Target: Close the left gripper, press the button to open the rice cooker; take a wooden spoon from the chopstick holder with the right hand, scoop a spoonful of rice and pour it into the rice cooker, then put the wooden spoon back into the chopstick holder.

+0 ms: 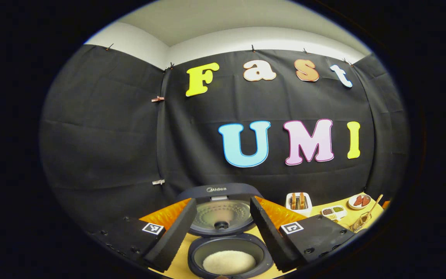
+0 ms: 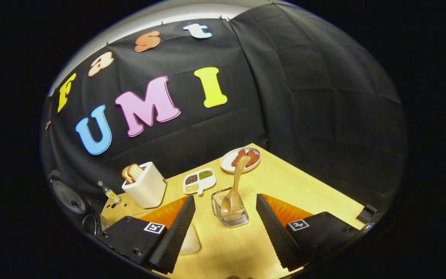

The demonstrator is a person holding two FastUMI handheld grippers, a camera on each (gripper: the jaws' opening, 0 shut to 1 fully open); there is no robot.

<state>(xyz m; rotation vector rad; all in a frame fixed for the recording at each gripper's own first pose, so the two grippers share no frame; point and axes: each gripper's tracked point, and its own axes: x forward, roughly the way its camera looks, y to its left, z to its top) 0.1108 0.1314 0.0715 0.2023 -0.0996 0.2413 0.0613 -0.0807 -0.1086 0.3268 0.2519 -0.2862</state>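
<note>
**Right gripper lined up on the spoon, fingers spread**

Our right gripper [image 2: 226, 228] hangs with its fingers spread wide and nothing between them, the glass chopstick holder [image 2: 230, 211] standing on the table [image 2: 304, 186] just ahead, between the two pads. Our left gripper [image 1: 223, 232] is likewise spread and empty, framing the rice cooker [image 1: 223, 224], whose lid stands raised over a pot that already holds white rice.

Judging by the open lid, we take the step in hand to be fetching or returning the wooden spoon [image 2: 235, 186]; we cannot tell which. To fetch it, we would centre the fingers on the handle above the holder's rim, pinch across its flat faces, and lift along the handle's line so the bowl clears the glass without tipping the holder.

The spoon stands bowl-down in the holder. Its long axis runs near upright, the handle tip leaning up and away toward the plate [image 2: 229, 162] behind.
</note>
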